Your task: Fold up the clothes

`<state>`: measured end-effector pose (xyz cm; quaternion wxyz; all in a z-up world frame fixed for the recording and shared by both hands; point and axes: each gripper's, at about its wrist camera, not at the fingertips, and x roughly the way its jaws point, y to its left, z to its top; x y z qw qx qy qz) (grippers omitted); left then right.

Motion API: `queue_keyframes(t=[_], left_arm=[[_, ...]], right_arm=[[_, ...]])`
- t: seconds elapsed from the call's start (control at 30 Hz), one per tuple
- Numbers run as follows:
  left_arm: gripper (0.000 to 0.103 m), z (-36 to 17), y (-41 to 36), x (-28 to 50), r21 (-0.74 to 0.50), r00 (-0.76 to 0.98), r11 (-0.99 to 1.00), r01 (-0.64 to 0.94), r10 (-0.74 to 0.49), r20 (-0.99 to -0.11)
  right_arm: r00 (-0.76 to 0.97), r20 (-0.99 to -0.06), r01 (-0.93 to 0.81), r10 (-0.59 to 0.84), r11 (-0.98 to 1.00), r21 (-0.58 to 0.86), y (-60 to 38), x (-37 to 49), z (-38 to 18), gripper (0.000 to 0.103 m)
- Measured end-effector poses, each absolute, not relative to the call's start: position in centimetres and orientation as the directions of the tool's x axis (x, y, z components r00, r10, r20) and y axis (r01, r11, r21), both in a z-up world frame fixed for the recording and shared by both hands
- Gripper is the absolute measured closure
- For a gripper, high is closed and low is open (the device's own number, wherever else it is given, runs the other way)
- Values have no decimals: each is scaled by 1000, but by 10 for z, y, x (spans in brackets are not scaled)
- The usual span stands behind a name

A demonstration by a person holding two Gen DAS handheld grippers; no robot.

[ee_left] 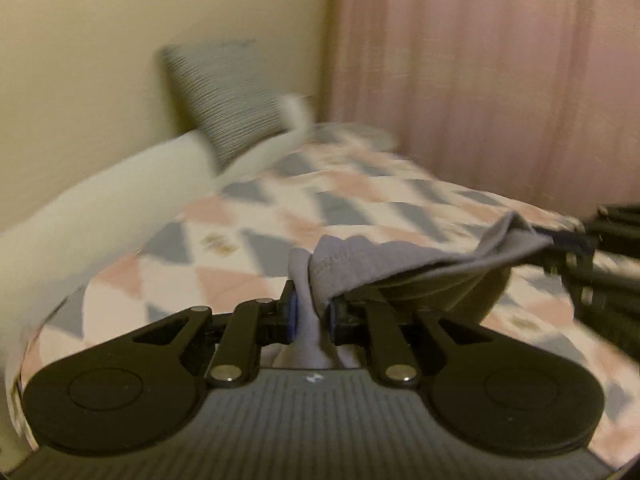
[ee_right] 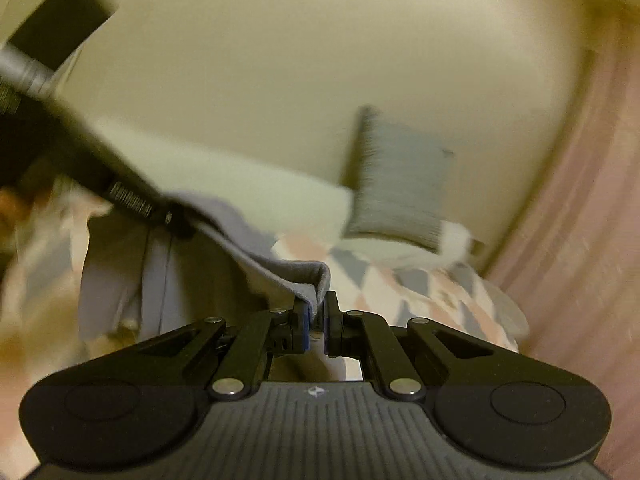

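A grey garment (ee_left: 384, 268) hangs stretched in the air above the bed, held at two corners. My left gripper (ee_left: 313, 312) is shut on one bunched corner of it, the cloth pinched between the blue pads. In the left wrist view the other end of the cloth runs to the right gripper (ee_left: 576, 240) at the right edge. In the right wrist view my right gripper (ee_right: 317, 312) is shut on a folded edge of the grey garment (ee_right: 256, 248). From there the cloth slopes up left to the left gripper (ee_right: 176, 216), and more of it hangs down below.
A bed (ee_left: 280, 208) with a pink, grey and white triangle-pattern cover lies under both grippers. A grey striped pillow (ee_left: 224, 92) leans on the cream wall by the white headboard (ee_left: 100, 216). A pink curtain (ee_left: 500, 80) hangs to the right of the bed.
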<state>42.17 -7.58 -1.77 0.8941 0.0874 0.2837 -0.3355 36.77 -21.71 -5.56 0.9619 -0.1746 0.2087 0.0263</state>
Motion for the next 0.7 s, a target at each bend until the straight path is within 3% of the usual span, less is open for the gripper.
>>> queue_keyframes(t=[0.13, 0.23, 0.3, 0.37, 0.5, 0.57, 0.63, 0.7], left_arm=[[76, 7, -101, 342, -22, 522, 643, 766, -642, -562], [59, 8, -135, 286, -51, 415, 539, 841, -701, -580], [38, 4, -158, 244, -94, 315, 456, 885, -735, -600], [27, -2, -179, 200, -160, 191, 361, 919, -761, -620], [23, -41, -212, 124, -259, -20, 218, 941, -728, -685], [19, -71, -223, 90, -305, -141, 142, 942, -656, -742], [19, -104, -225, 65, -299, -170, 135, 945, -577, -799], [28, -136, -222, 46, -263, -155, 155, 952, -495, -855]], right_arm=[[898, -439, -17, -27, 995, -96, -244, 268, -13, 98], [872, -490, 82, 19, 980, 183, -271, 178, -4, 97], [850, -525, 183, 24, 923, 338, -286, 114, -12, 97], [838, -546, 296, 10, 832, 470, -303, 48, -24, 97], [778, -626, 559, -51, 510, 654, -337, -105, -70, 98], [713, -697, 678, -76, 330, 657, -350, -178, -100, 97], [584, -807, 805, -88, 194, 561, -355, -243, -141, 97], [535, -844, 843, -25, 77, 532, -350, -278, -188, 97]])
